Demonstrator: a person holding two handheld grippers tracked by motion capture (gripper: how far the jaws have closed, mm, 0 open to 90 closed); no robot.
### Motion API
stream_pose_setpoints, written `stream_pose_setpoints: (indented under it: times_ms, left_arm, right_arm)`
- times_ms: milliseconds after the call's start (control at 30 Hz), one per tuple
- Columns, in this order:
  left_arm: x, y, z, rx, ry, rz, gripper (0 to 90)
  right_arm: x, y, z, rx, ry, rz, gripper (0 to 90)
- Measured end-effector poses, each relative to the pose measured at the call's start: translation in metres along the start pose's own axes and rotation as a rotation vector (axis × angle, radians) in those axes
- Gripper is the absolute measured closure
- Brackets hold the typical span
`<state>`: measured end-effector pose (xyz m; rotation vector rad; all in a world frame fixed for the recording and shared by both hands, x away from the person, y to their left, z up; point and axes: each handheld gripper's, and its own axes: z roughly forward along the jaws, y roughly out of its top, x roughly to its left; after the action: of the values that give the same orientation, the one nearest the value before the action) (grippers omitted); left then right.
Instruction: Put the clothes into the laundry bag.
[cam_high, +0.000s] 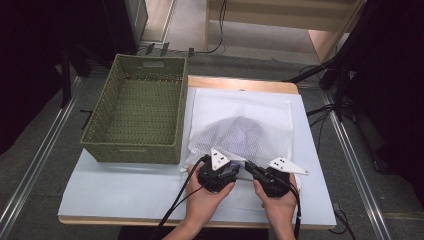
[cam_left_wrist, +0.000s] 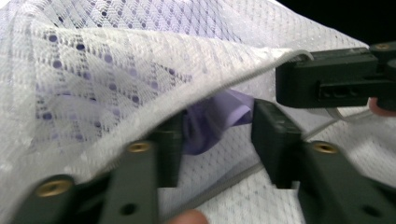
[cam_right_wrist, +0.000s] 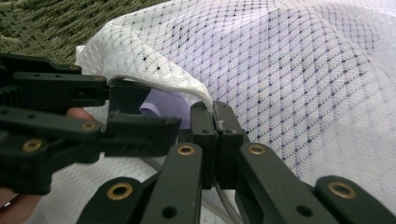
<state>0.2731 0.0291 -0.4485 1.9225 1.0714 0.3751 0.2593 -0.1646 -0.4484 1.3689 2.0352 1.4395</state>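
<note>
Mesh laundry bag lies on the white-covered table in the high view, directly ahead of both tongs, with a pale purple garment showing through it. The left tongs and right tongs meet at the bag's near edge. A green woven basket stands to the left of the left tongs.

Left gripper view: the left tongs stand partly apart inside the bag's mouth, the purple garment lying between the jaws; I cannot tell whether the pads press on it. The bag's corded hem arches above them.

Right gripper view: the right tongs are clamped tight on the hem, lifting it. The left tongs reach in just beside them, under the raised mesh.
</note>
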Motion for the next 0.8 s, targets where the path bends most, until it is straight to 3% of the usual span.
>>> stream_pose_setpoints:
  times_ms: [100, 167, 300, 467, 533, 633, 800]
  left_arm:
    - [0.002, -0.002, 0.011, 0.032, 0.014, 0.016, 83.2]
    - [0.002, -0.003, 0.020, 0.045, 0.019, 0.033, 88.5]
    - [0.001, 0.000, 0.040, 0.082, 0.073, 0.077, 89.4]
    - [0.003, 0.001, 0.049, 0.029, 0.165, 0.045, 89.2]
    - [0.004, 0.001, 0.046, 0.029, 0.139, 0.030, 85.9]
    - [0.001, -0.006, 0.030, 0.036, 0.106, 0.061, 74.3]
    - [0.005, -0.024, -0.010, 0.041, 0.076, 0.121, 66.4]
  right_arm:
    - [0.000, 0.000, 0.000, 0.001, 0.003, -0.001, 89.7]
    - [0.001, 0.000, 0.001, 0.004, 0.001, -0.006, 89.7]
    - [0.002, -0.001, 0.001, 0.006, 0.004, -0.007, 89.7]
    - [0.001, -0.002, 0.003, 0.020, -0.003, -0.006, 89.7]
    - [0.000, -0.003, 0.004, 0.026, -0.004, -0.003, 89.7]
    - [-0.001, -0.004, 0.004, 0.028, 0.003, -0.001, 89.7]
    - [0.003, -0.005, 0.003, 0.035, 0.018, -0.015, 89.7]
